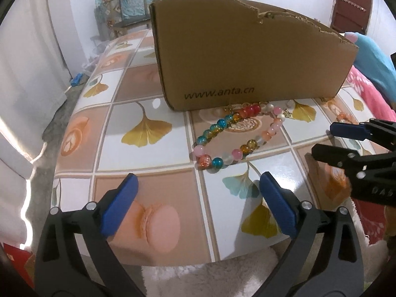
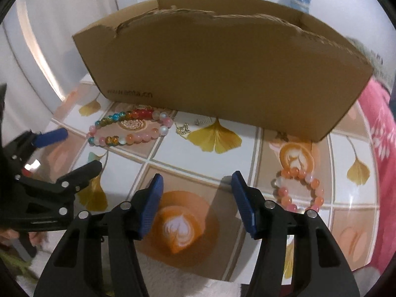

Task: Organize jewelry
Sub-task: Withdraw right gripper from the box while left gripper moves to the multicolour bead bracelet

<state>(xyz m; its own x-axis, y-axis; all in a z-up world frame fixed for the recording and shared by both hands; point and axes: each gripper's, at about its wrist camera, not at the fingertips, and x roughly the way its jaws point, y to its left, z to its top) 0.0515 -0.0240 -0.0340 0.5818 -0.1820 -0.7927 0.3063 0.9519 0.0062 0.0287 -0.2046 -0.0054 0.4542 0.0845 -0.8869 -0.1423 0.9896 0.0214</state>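
A multicoloured bead necklace (image 1: 237,133) lies looped on the patterned table just in front of a brown cardboard box (image 1: 247,54); it also shows in the right wrist view (image 2: 128,130), with the box (image 2: 222,69) behind it. A small metal trinket (image 2: 183,128) lies beside it. A pink and orange bead bracelet (image 2: 299,189) lies to the right of my right gripper (image 2: 196,201), which is open and empty above the table. My left gripper (image 1: 198,203) is open and empty, short of the necklace. The right gripper also shows at the right of the left wrist view (image 1: 324,141).
The table (image 1: 128,153) has a tile pattern with ginkgo leaves and coffee cups. Its front edge is close below both grippers. A pink cloth (image 2: 378,128) lies at the right. A wooden chair (image 1: 126,10) stands behind the table.
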